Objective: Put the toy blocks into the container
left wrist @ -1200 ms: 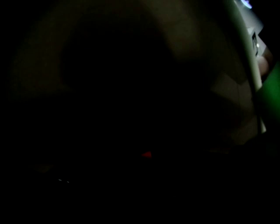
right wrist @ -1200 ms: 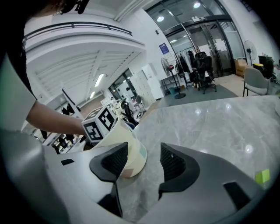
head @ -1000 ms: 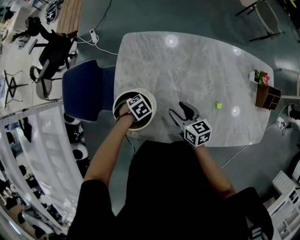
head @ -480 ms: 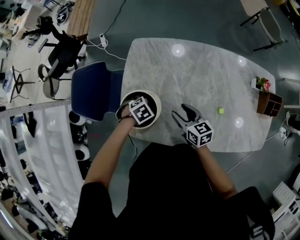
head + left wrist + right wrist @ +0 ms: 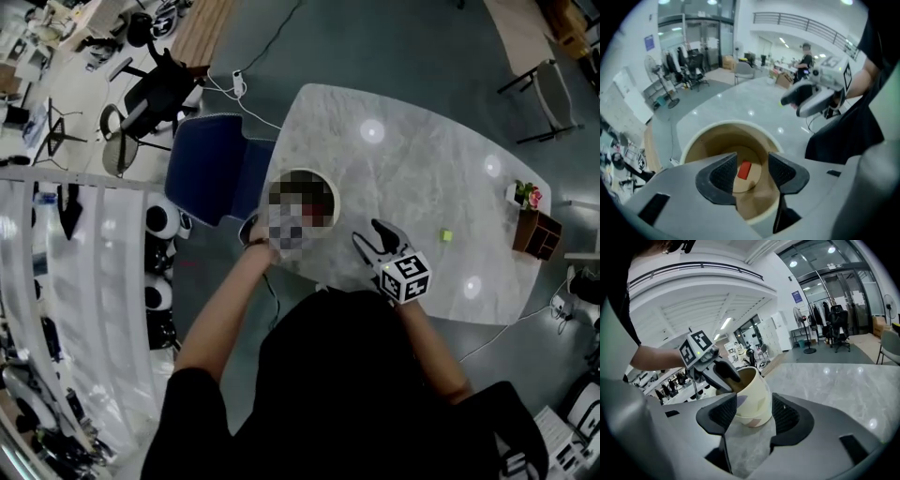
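Observation:
The cream container (image 5: 317, 174) stands near the table's front left edge. A red block (image 5: 744, 170) lies on its bottom. My left gripper (image 5: 751, 159) hangs just above the container's mouth, open, with nothing between the pads. In the head view a blurred patch covers it. From the right gripper view the left gripper (image 5: 723, 372) dips over the container (image 5: 754, 399). My right gripper (image 5: 377, 238) hovers open and empty over the table to the container's right. A small green block (image 5: 447, 235) lies on the marble further right.
The grey marble table (image 5: 412, 169) has a curved front edge close to the person's body. A blue chair (image 5: 214, 173) stands at its left end. A wooden organiser with flowers (image 5: 534, 230) sits at the far right edge.
The head view has swung, so the table and container sit further right in the frame. Both grippers keep about the same places relative to the container.

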`<state>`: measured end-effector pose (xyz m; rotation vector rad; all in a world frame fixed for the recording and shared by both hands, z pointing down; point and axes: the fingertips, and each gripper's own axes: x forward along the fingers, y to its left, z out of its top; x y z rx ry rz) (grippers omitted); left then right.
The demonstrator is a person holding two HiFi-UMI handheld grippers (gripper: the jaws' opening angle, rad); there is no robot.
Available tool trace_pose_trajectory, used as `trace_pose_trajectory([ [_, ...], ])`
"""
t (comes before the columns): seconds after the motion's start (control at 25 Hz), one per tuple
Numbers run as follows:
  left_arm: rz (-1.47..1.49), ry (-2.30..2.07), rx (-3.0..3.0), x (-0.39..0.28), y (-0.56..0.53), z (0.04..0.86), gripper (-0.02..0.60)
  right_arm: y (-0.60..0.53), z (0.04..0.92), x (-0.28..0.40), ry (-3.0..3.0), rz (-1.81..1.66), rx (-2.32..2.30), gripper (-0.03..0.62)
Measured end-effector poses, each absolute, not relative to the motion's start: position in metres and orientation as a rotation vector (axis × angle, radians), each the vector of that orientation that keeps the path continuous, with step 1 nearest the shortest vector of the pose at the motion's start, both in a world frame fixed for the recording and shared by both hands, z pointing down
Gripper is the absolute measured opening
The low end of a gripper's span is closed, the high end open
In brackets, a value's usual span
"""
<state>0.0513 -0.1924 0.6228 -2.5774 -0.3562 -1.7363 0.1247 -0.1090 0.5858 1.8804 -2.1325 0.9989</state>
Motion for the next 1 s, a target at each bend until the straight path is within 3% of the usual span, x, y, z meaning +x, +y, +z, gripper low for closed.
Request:
trace_pose_trajectory([
  [0.4,-1.42,-0.013,-2.949,0.01,-0.172,0.545,0.134,-0.072,0.554,0.1,-2.15,0.907,1.82,0.218],
  [0.72,-0.84,0.211,-3.338,-0.017,-0.123,0.488,0.029,-0.022,0.526,0.085,-2.149,0.836,1.821,0.218],
  [1.0,-0.506,0.257,-3.472,-0.024,-0.055,0.48,0.005,0.044,0.523,0.095,-2.051,0.845,1.889,0.218],
])
